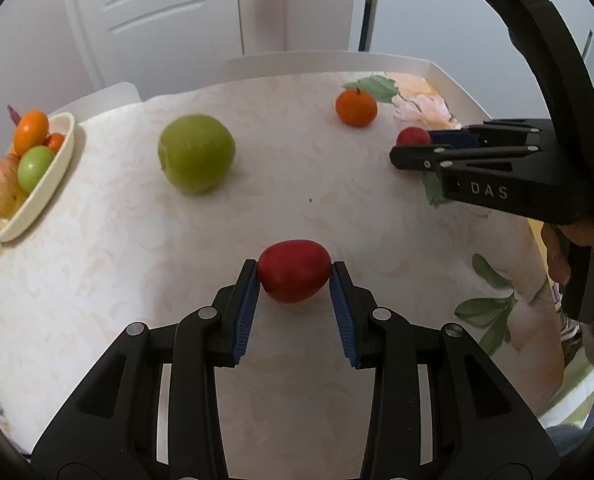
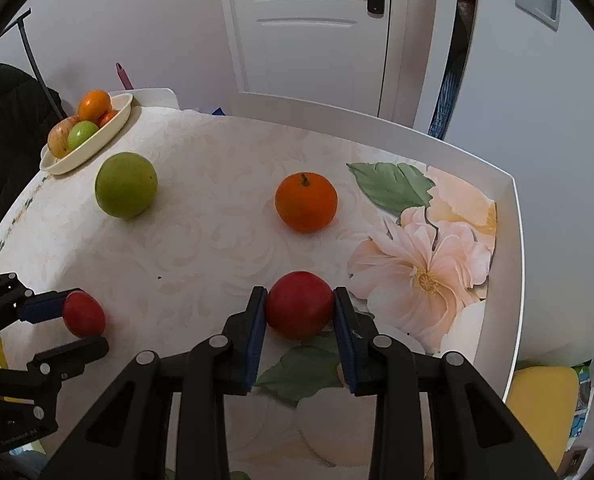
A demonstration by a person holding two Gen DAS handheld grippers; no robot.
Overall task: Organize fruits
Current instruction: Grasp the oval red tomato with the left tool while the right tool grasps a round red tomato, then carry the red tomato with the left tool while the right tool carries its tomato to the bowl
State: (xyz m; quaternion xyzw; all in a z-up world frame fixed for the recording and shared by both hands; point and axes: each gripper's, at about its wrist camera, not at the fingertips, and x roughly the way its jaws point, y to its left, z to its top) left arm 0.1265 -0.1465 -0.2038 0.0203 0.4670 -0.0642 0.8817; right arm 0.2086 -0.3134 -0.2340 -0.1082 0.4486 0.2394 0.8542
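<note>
Both grippers clamping 1 red fruit each, fruits sitting on the table.

Left gripper point(image 1: 293, 270) is squeezing the oval red fruit point(image 1: 293, 271) near the table's point(image 1: 137, 280) front edge; right gripper point(image 2: 299, 304) is pinching the round red fruit point(image 2: 299, 305) by the right edge, on the flower print point(image 2: 421, 264). Green apple point(image 2: 125, 190) and orange point(image 2: 306, 201) are lying loose mid-table, well apart. Bowl point(image 2: 109, 136) holding 4 visible fruits is sitting at the far left corner.
</note>
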